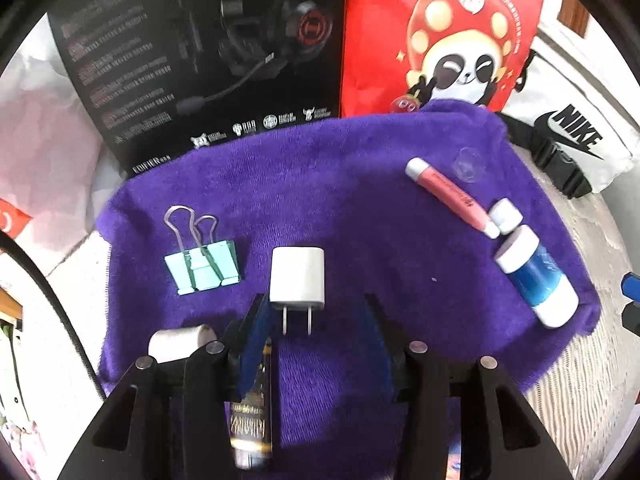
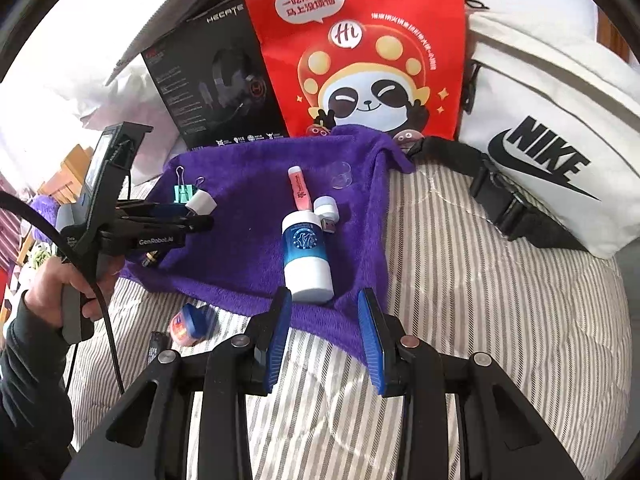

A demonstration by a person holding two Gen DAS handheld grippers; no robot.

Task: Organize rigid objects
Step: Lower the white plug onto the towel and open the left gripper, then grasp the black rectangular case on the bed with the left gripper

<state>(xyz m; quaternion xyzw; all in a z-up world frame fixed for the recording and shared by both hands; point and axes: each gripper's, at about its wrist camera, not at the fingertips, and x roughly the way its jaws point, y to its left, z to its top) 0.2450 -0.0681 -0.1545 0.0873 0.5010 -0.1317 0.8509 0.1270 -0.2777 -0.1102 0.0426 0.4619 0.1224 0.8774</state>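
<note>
- white charger plug (image 1: 297, 278) lies on the purple towel (image 1: 340, 184), lower centre of the left wrist frame, prongs toward the camera.
- left gripper (image 1: 316, 312): blue-padded fingers (image 1: 256, 332) stand narrowly apart on either side of the prongs; pads do not press the plug, nothing gripped.
- mint binder clip (image 1: 202, 266) lies flat just left of the plug, wire handles toward the top of the frame.
- a dark tube with gold print (image 1: 252, 412) lies under the left finger at the bottom of the frame; a white cylinder (image 1: 176, 344) sits at lower left, partly hidden behind the gripper body.
- right side of the towel: pink tube (image 1: 448, 196) lies on a diagonal, its tip beside a small white usb piece (image 1: 506, 216); below these a blue and white bottle (image 1: 532, 276) lies on its side.
- a clear suction cup (image 1: 466, 168) rests just beside the pink tube, upper right of the towel.
- right gripper (image 2: 324, 336), lower centre of the right wrist frame: fingers partly apart, empty, hovering at the towel's near edge just below the bottle's base.
- a hand (image 2: 76, 280) in a dark sleeve holds the left gripper's handle at the left edge of the right wrist frame.
- a small round tin (image 2: 188, 324) lies on the striped bedding (image 2: 500, 280) off the towel, lower left.
- behind the towel, top of frame: black headset box (image 1: 200, 60), red panda bag (image 1: 440, 32), white nike bag (image 2: 540, 140).
</note>
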